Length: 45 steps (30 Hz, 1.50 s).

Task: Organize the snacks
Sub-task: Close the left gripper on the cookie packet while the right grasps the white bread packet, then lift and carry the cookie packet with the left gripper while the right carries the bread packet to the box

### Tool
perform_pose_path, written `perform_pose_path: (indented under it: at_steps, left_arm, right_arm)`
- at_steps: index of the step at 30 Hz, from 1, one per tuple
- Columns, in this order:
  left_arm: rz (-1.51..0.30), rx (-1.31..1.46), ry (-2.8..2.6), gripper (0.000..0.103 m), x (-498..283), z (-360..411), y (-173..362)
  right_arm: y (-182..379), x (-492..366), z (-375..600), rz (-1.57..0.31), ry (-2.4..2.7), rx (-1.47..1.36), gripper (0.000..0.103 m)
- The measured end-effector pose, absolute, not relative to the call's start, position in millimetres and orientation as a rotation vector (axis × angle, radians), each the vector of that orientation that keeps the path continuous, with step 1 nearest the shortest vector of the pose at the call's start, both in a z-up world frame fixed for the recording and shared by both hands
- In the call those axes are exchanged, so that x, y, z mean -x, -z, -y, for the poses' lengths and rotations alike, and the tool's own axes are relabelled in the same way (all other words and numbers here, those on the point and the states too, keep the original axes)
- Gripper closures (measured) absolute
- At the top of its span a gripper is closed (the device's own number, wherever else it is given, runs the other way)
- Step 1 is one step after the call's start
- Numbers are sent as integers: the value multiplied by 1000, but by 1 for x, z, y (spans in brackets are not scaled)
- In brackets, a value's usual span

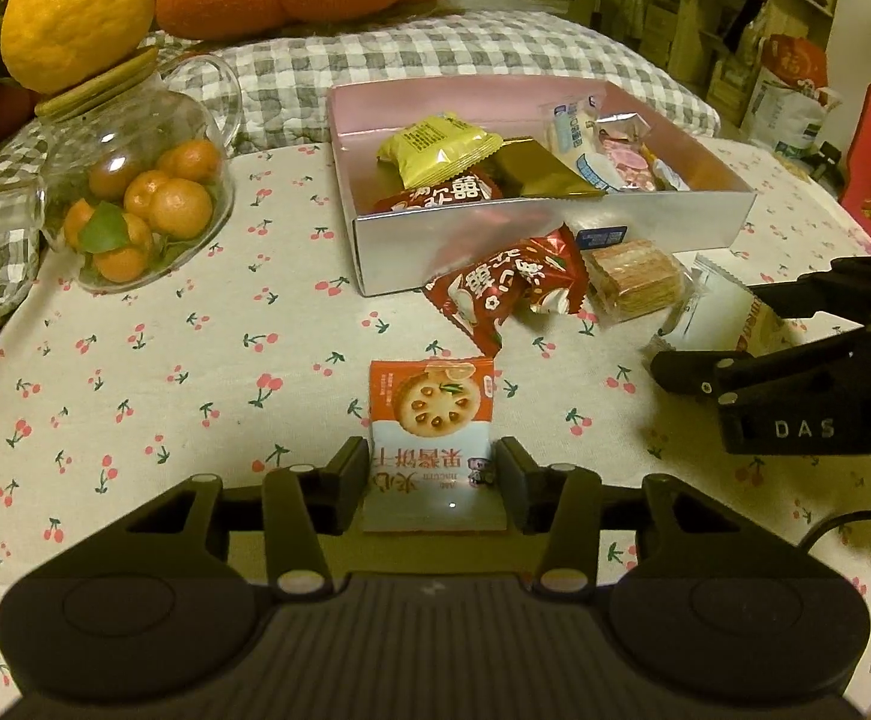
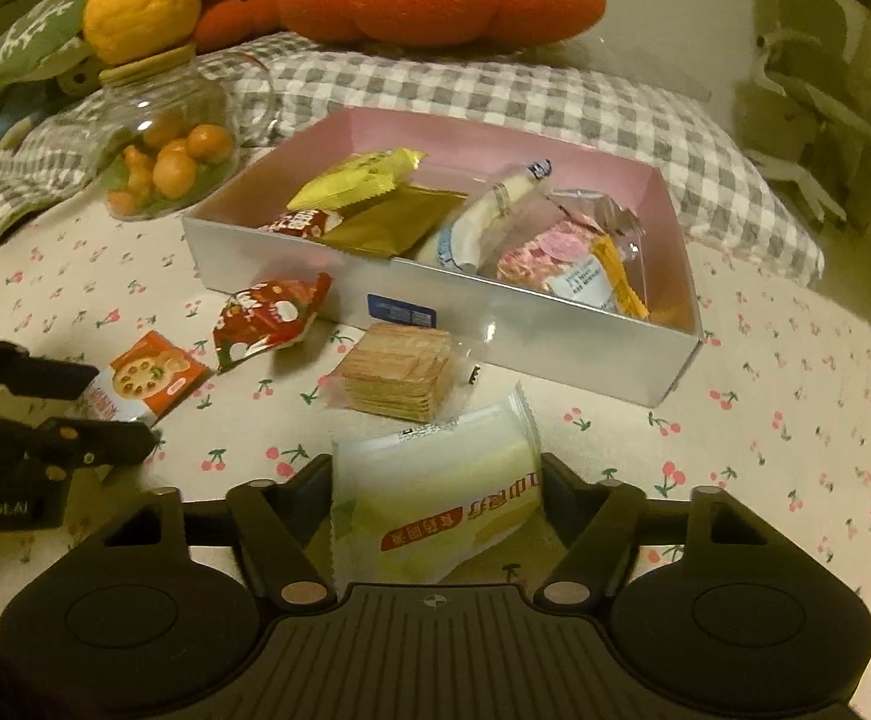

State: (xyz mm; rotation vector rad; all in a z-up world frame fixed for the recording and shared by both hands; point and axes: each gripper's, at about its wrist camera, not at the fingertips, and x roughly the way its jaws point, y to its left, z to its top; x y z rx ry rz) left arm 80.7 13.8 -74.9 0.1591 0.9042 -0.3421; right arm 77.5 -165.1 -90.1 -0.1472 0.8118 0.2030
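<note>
A cherry-print cloth [image 1: 135,396] covers the work surface, with a checked cushion and cluttered shelves behind. Nearest, the left gripper [image 1: 432,483] has its jaws narrowed onto an orange biscuit packet [image 1: 429,420], pads against both edges. The right gripper [image 2: 435,498] straddles a white-and-yellow pastry packet [image 2: 435,498]; its fingers sit at the wrapper's sides, but whether they truly pinch it I cannot tell.

The soft wrapper may crumple and slide out if lifted on a loose hold, and the biscuit packet, held only by its lower end, could swing or twist.

Just beyond lie a clear-wrapped wafer stack [image 2: 399,378] and red snack packets [image 1: 507,288], touching the front wall of the silver box [image 2: 339,276]. They sit in the path to the box, so a low carry could drag them. The box is pink inside and already holds several snacks. At far left stands a glass jar of small oranges [image 1: 141,192].
</note>
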Motion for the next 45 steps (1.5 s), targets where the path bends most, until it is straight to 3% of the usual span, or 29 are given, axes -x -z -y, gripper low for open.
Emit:
perform_pose_path:
  at_steps: [6,26,45]
  left_arm:
    - [-927,-132,353,68,-81,-16,73]
    - [-1001,25,385,68,-81,-22,61]
    - [-962,120,378,68,-82,-29,31]
  right_arm:
    - [86,-73,167,-830,-216,120,36]
    - [51,-61,194,-912,-212,-124,36]
    - [17,-59,219,-903,-222,-351,36]
